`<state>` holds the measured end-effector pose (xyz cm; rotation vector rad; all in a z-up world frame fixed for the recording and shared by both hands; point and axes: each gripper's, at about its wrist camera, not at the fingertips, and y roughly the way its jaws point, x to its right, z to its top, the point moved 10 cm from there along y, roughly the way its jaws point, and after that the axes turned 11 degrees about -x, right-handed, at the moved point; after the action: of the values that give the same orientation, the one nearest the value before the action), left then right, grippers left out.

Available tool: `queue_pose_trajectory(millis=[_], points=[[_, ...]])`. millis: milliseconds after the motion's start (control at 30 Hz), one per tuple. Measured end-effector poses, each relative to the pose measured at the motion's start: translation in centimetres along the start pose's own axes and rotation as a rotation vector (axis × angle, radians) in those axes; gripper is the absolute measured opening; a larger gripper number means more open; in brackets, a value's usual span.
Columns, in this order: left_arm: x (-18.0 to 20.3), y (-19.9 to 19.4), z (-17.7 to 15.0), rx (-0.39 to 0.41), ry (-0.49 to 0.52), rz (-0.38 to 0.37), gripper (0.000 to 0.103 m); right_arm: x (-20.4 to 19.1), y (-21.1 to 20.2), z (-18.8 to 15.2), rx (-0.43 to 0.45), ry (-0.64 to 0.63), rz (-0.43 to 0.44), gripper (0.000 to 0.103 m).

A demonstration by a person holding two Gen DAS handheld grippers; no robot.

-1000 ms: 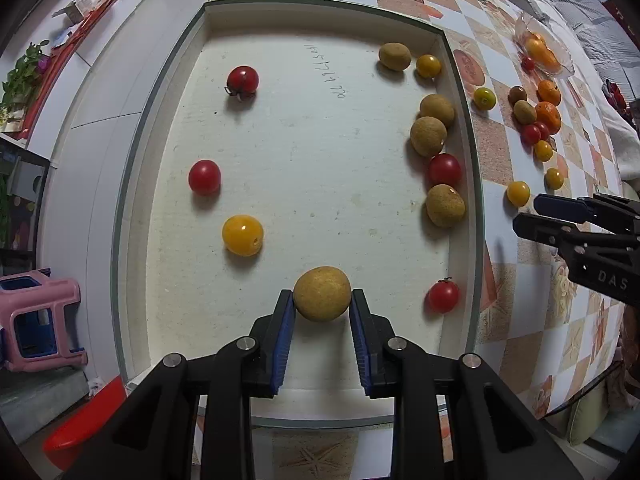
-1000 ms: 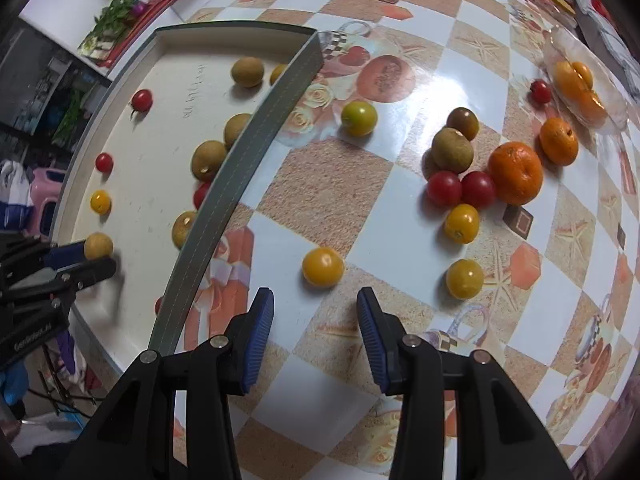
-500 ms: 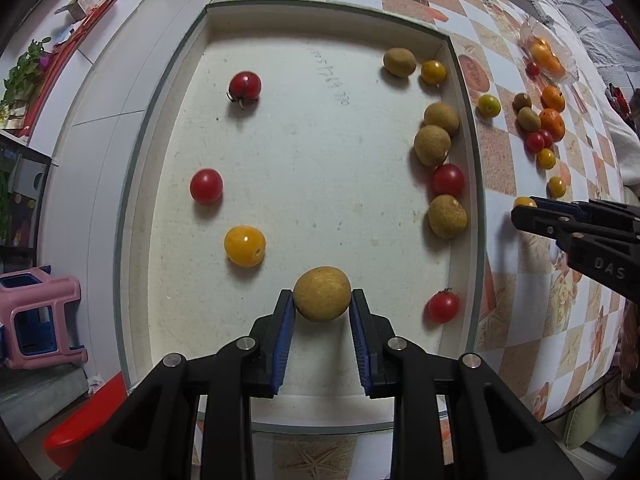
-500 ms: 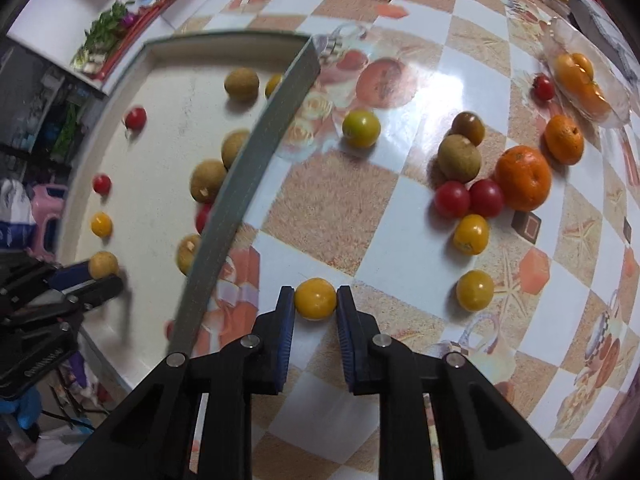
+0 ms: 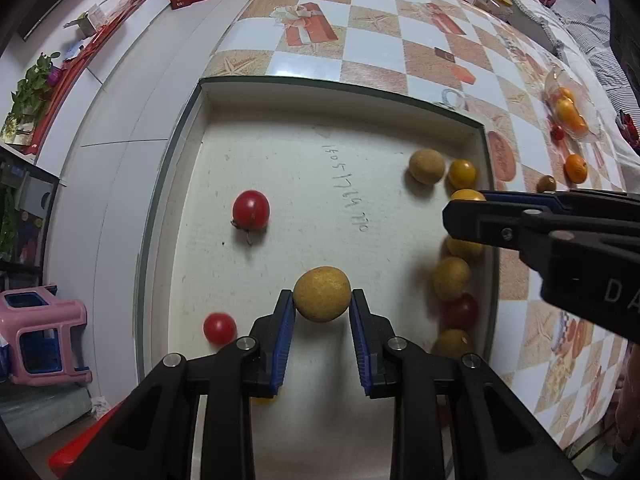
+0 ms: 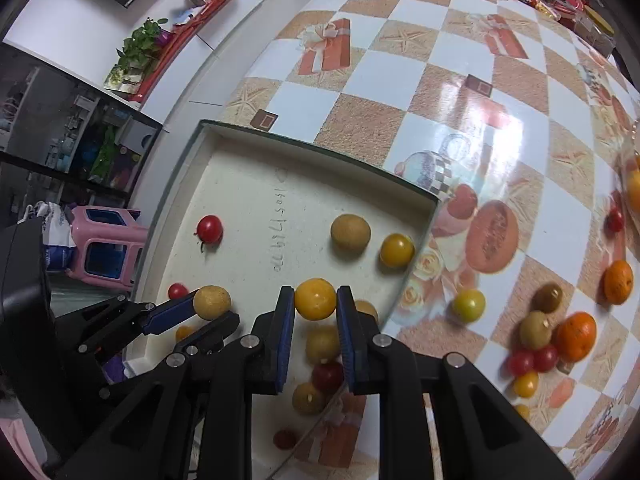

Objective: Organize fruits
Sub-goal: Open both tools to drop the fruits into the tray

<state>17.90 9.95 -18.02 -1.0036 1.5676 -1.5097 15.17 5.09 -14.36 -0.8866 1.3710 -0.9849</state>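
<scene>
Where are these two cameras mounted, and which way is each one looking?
Left wrist view: sits on the left gripper, looks down into the white tray; its jaws hold a tan fruit.
Right wrist view: sits on the right gripper, looks slantwise over tray and checkered table; its jaws hold a yellow tomato.
Both views share the tray, the stemmed red tomato and the other gripper.

A round, rough tan-skinned fruit (image 5: 322, 299) hangs pinched above the shallow white tray (image 5: 280, 128). A smooth yellow cherry tomato (image 6: 315, 298) is likewise clamped over the tray's right side.
</scene>
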Motion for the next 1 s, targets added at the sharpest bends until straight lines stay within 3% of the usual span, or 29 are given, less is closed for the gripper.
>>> queue_pose_trajectory(millis=[400, 467, 567, 600, 633, 667, 833, 867, 900, 1000], points=[[-0.4, 1.3, 0.4, -0.013, 0.012, 0.011, 0.030, 0.0, 3.3, 1.3, -0.074, -0.003, -0.035, 0.025], [-0.5, 1.2, 0.4, -0.018, 0.011, 0.008, 0.030, -0.1, 3.5, 1.5, -0.074, 0.004, -0.038, 0.039], [-0.6, 1.1, 0.6, -0.028, 0.011, 0.010, 0.031, -0.4, 2.8, 1.6, -0.055, -0.001, -0.011, 0.047], [-0.7, 1.0, 0.5, -0.031, 0.010, 0.017, 0.047, -0.6, 2.4, 1.6, -0.044, -0.002, -0.011, 0.050], [-0.8, 0.8, 0.7, -0.024, 0.008, 0.023, 0.073, -0.6, 2.1, 1.5, -0.038, 0.004, -0.008, 0.057], [-1.0, 0.5, 0.5, -0.006, 0.005, 0.034, 0.081, -0.5, 1.8, 1.4, -0.031, 0.011, -0.002, 0.061], [-1.3, -1.4, -0.3, 0.012, -0.008, 0.005, 0.083, 0.0, -0.7, 0.3, 0.002, 0.069, 0.010, 0.081], [-1.3, -1.6, -0.5, 0.006, -0.004, 0.023, 0.088, 0.1, -1.0, 0.0, 0.000, 0.078, 0.000, 0.081], [-1.3, -1.7, -0.7, 0.000, -0.003, 0.042, 0.103, 0.3, -1.3, -0.4, -0.006, 0.087, -0.018, 0.082], [-1.3, -2.6, -1.1, 0.006, 0.010, 0.080, 0.103, 0.5, -2.2, -1.9, -0.019, 0.102, -0.062, 0.088]])
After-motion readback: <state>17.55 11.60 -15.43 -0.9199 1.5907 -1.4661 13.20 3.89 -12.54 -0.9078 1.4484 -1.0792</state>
